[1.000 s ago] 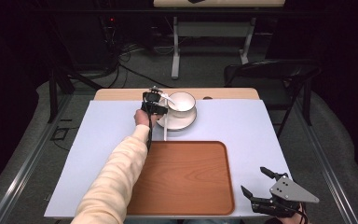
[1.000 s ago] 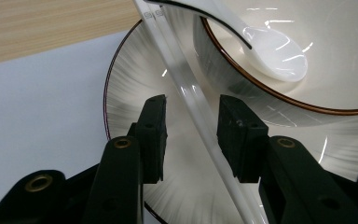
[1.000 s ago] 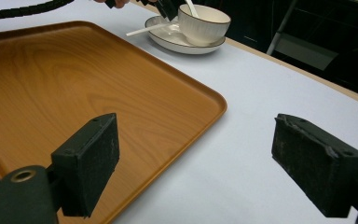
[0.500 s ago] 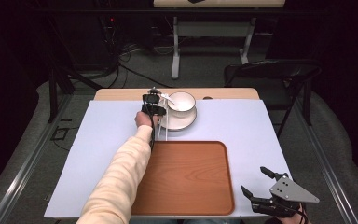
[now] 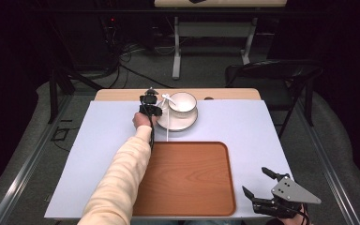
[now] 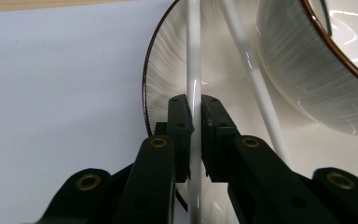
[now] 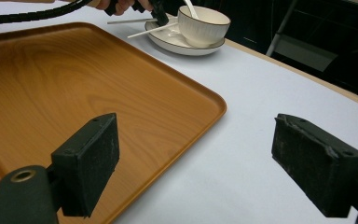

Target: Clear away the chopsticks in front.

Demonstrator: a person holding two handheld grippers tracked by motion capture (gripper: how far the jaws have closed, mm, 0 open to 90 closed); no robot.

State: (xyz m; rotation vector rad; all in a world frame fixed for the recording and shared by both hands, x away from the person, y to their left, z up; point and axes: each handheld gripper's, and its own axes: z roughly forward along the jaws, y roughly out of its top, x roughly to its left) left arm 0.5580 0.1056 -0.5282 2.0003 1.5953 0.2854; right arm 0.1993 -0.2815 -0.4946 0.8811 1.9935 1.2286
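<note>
Clamping a thin white chopstick (image 6: 193, 70), the left gripper (image 6: 193, 119) has just been closing, and its black pads (image 6: 179, 121) now press on the stick from both sides. That chopstick lies across the near rim of a ribbed white plate (image 6: 163, 70) with a dark brown edge. A second white chopstick (image 6: 251, 74) runs at an angle just beside it, resting on the plate next to the ribbed white bowl (image 6: 307, 79) that stands on the plate.

From the high view, the left gripper (image 5: 151, 105) sits at the far side of the table (image 5: 243, 126), touching the plate's (image 5: 180, 123) left edge, with the person's cream sleeve (image 5: 122, 178) reaching up from the bottom. One chopstick (image 5: 167, 129) juts off the plate toward the wooden tray (image 5: 187, 178), which lies on the table's near half.

Well apart from all this, the right gripper (image 5: 271, 191) hovers at the near right corner, beside the tray. Its jaws stand wide apart with nothing between them; its own view looks across the tray (image 7: 74, 88) toward the bowl (image 7: 203, 25).
</note>
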